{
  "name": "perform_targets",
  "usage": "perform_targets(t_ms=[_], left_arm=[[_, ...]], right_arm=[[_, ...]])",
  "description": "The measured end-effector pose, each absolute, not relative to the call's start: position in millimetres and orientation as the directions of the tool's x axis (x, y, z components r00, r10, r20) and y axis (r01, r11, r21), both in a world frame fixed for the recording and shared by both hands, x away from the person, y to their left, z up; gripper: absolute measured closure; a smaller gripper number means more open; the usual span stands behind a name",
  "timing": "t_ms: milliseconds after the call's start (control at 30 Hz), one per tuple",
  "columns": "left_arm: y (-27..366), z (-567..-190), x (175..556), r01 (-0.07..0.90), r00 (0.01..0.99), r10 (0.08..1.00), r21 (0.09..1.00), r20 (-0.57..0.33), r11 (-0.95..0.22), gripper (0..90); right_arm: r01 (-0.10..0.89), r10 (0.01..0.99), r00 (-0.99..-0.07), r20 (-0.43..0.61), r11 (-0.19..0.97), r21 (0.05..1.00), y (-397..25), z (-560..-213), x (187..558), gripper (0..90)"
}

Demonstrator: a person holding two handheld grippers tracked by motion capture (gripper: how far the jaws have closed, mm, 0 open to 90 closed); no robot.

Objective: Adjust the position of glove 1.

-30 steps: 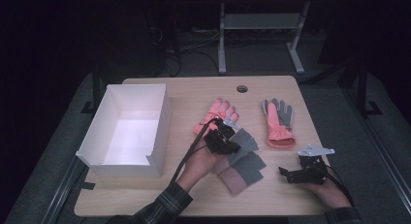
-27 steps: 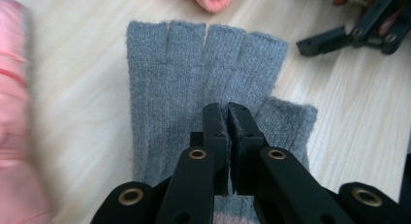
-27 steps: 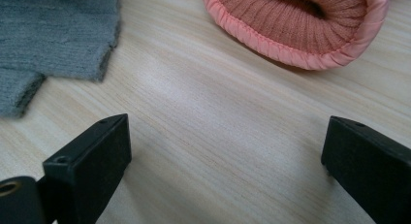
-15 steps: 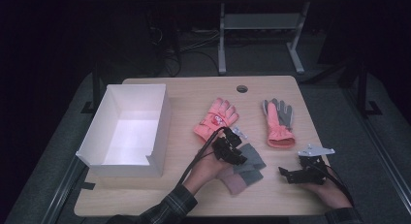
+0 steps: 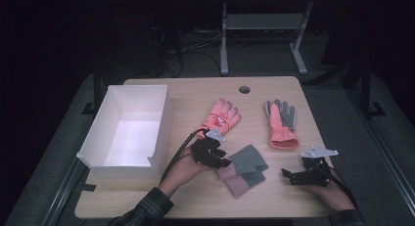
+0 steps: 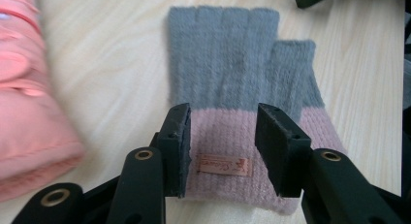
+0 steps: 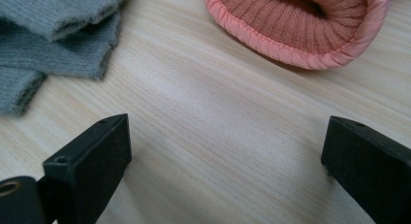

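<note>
Near the front of the worktop (image 5: 195, 89), the left tool (image 6: 222, 146) hangs released over the pink cuff of the top grey knit glove (image 6: 242, 103), likely to lift it; two lie stacked, two coral gloves beyond, one white box (image 5: 132, 125). The right tool (image 7: 228, 161) rests released

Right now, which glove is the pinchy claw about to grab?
The fingerless grey and pink knit glove; the left gripper straddles its pink cuff. The others are coral.

Bright tabletop, dark surroundings, blurred close-ups
</note>
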State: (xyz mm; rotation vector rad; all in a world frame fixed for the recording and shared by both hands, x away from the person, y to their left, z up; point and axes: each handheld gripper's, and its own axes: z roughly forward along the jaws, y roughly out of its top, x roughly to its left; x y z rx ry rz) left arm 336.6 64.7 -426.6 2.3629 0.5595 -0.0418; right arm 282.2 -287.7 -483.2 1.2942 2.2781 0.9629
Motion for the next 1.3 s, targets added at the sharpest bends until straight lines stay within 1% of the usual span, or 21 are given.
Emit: perform_targets(t_ms=[133,200,233,267,333,367,433,533,600,767,833,967,1033,1167,1200,1233,1300], left_arm=[[60.9,-436.5,336.1,0.399,0.911,0.368,0.619,-0.185,-0.676,56.5],[59.8,-441.9,335.9,0.402,0.911,0.362,0.621,-0.198,-0.673,60.3],[59.1,-444.6,335.3,0.407,0.910,0.357,0.622,-0.212,-0.669,62.8],[58.3,-445.9,334.6,0.416,0.907,0.351,0.626,-0.233,-0.659,68.2],[56.4,-446.5,334.0,0.417,0.907,0.349,0.617,-0.235,-0.668,79.7],[55.9,-446.3,334.1,0.411,0.910,0.347,0.613,-0.228,-0.674,83.1],[54.4,-445.5,332.5,0.398,0.914,0.350,0.611,-0.203,-0.684,86.5],[53.8,-442.5,329.9,0.390,0.915,0.363,0.623,-0.177,-0.678,88.2],[54.0,-440.4,329.0,0.396,0.911,0.372,0.627,-0.178,-0.670,88.5],[57.2,-426.7,327.3,0.415,0.901,0.387,0.647,-0.195,-0.640,88.6],[57.5,-420.2,325.0,0.433,0.893,0.391,0.658,-0.221,-0.616,88.6],[51.4,-412.2,315.7,0.451,0.885,0.394,0.665,-0.248,-0.594,88.6],[47.8,-409.4,311.3,0.445,0.888,0.388,0.667,-0.246,-0.597,88.6],[41.1,-410.3,304.4,0.446,0.886,0.405,0.657,-0.227,-0.608,88.5],[39.7,-412.6,303.8,0.434,0.891,0.401,0.652,-0.211,-0.622,88.5],[38.1,-414.9,302.5,0.444,0.884,0.416,0.654,-0.211,-0.613,88.5],[36.4,-418.5,302.0,0.441,0.888,0.408,0.645,-0.212,-0.624,88.4]], right_arm=[[0.616,0.852,-0.522,0.030,0.352,0.705,-287.6,-483.2,282.2,3.3],[0.615,0.852,-0.522,0.030,0.352,0.705,-287.7,-483.2,282.2,3.3],[0.616,0.852,-0.522,0.030,0.352,0.705,-287.6,-483.2,282.1,3.3],[0.615,0.852,-0.522,0.030,0.352,0.705,-287.6,-483.2,282.1,3.3],[0.615,0.852,-0.522,0.030,0.352,0.706,-287.6,-483.2,282.1,3.3],[0.616,0.853,-0.521,0.031,0.351,0.705,-287.6,-483.2,282.1,3.3],[0.616,0.852,-0.522,0.031,0.352,0.705,-287.6,-483.2,282.1,3.3],[0.615,0.853,-0.522,0.030,0.352,0.705,-287.6,-483.2,282.1,3.3],[0.616,0.853,-0.521,0.030,0.351,0.705,-287.5,-483.2,282.1,3.3],[0.616,0.853,-0.521,0.030,0.351,0.705,-287.5,-483.2,282.1,3.3],[0.616,0.853,-0.521,0.030,0.351,0.705,-287.5,-483.2,282.1,3.3],[0.616,0.853,-0.521,0.030,0.351,0.705,-287.5,-483.2,282.1,3.2],[0.616,0.853,-0.521,0.030,0.351,0.705,-287.6,-483.2,282.1,3.2],[0.615,0.853,-0.521,0.029,0.351,0.706,-287.6,-483.2,282.1,3.3],[0.616,0.853,-0.520,0.030,0.351,0.705,-287.5,-483.2,282.1,3.2],[0.616,0.853,-0.521,0.030,0.351,0.705,-287.5,-483.2,282.1,3.3],[0.615,0.853,-0.521,0.030,0.352,0.706,-287.6,-483.2,282.1,3.3]])
